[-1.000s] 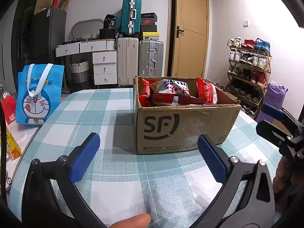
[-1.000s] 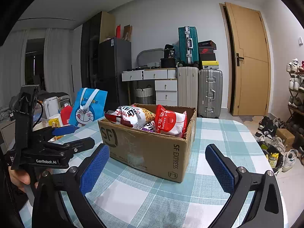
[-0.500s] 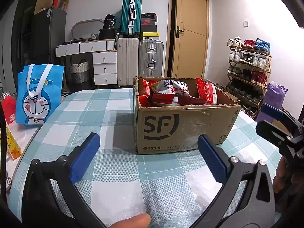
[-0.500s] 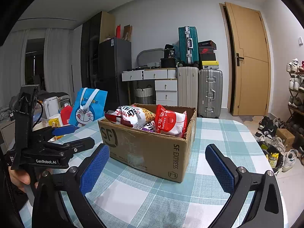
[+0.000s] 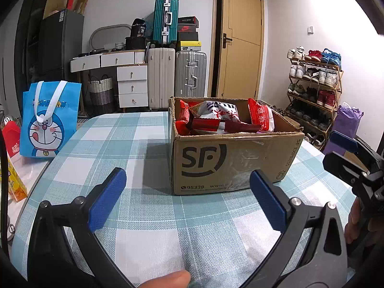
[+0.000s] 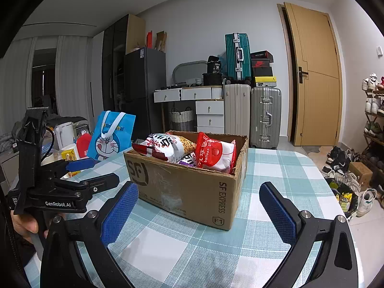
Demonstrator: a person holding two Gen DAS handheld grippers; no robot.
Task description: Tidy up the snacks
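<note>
Nothing has shifted over the last second: both the left tongs (image 5: 187,199) and right tongs (image 6: 198,212) hover apart, empty, near the cardboard box (image 5: 230,163) on the counter (image 5: 134,148), snack bags (image 6: 192,152) piled inside.

Left gripper (image 5: 187,199) sits low over the checked table (image 5: 148,216), blue pads spread wide with nothing between them. Straight ahead is the box (image 5: 230,160), open on top and stuffed with snack bags: a red bag (image 5: 260,117) standing at the right, a white one (image 5: 220,112) in the middle. The right gripper (image 5: 345,153) pokes in from the right edge, looks open I think, though only part of it shows. Blue tote (image 5: 49,120) stands at the table's left edge. A fingertip (image 5: 165,279) shows at the bottom.
</note>
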